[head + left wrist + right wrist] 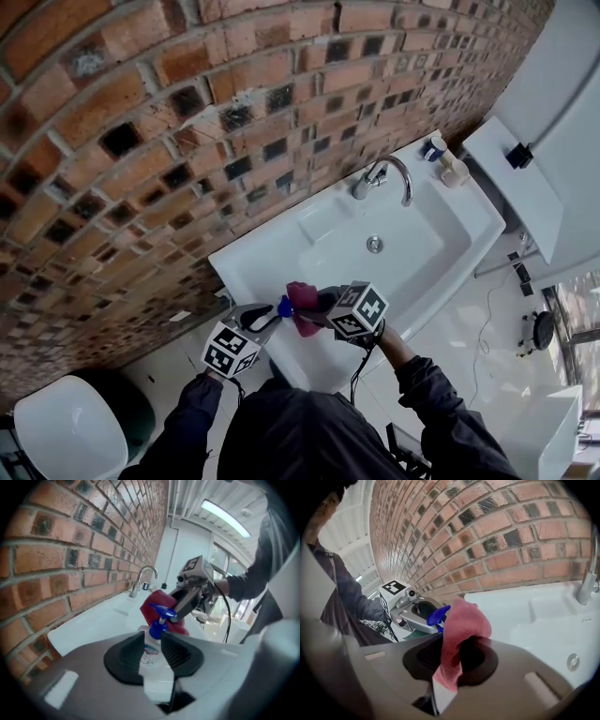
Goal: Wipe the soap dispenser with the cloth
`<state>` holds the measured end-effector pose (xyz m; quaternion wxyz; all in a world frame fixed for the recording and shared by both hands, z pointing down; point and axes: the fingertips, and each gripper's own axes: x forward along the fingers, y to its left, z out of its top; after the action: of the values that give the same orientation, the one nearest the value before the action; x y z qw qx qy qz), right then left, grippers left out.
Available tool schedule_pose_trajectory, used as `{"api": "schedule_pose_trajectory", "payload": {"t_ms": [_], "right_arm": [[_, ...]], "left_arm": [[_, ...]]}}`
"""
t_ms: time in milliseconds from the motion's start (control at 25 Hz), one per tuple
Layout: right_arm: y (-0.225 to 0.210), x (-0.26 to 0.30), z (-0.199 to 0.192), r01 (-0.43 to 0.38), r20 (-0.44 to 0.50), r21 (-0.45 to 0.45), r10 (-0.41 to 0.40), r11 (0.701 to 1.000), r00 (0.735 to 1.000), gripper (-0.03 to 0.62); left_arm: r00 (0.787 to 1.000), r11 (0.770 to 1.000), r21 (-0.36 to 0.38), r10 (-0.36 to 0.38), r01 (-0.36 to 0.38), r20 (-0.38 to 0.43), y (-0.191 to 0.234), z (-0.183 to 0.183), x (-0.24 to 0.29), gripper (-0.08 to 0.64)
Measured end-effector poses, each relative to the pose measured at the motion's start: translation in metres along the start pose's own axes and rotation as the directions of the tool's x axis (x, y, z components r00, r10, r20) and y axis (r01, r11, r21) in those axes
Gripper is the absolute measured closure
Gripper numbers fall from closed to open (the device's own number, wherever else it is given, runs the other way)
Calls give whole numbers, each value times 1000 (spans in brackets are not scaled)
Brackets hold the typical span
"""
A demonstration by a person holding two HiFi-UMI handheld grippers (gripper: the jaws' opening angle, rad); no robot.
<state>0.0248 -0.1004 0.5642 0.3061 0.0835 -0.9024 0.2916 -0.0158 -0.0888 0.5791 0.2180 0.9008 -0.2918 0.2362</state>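
Left claw (153,641): clamping the white body of the soap dispenser (151,649), which is standing upright between its pads with the blue pump on top, at lower centre of the head view over the near rim of the white sink (239,265). Right claw (449,660): pinching a bunched pink cloth (463,623), which is meeting the pump head or sitting just beside it; contact is unclear. Wiping is apparently only starting at the top, with the bottle's body likely not yet done.

Bright daylight, fisheye edges, soft foreground blur
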Motion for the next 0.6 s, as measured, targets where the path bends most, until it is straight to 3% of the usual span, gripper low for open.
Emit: {"api": "schedule_pose_trajectory", "payload": {"t_ms": [200,320,400,480,600], "right_arm": [[-12,14,-6,16,-50,14,-15,1000,999,523],[-20,18,-5,-45,16,132,43,990,999,523],[-28,21,-9,-100,57,234,89,967,994,523],[-35,28,-21,-123,52,302,113,945,992,523],[-47,46,-43,-94,8,339,97,936,995,524]], "left_arm": [[998,1000,15,-22,23,-56,-5,-10,8,430],[998,1000,6,-23,23,-53,-3,-10,8,430],[998,1000,6,-27,27,-55,-3,-10,8,430],[998,999,11,-30,31,-60,-4,-10,9,428],[997,999,18,-34,35,-65,-4,-9,9,428]]}}
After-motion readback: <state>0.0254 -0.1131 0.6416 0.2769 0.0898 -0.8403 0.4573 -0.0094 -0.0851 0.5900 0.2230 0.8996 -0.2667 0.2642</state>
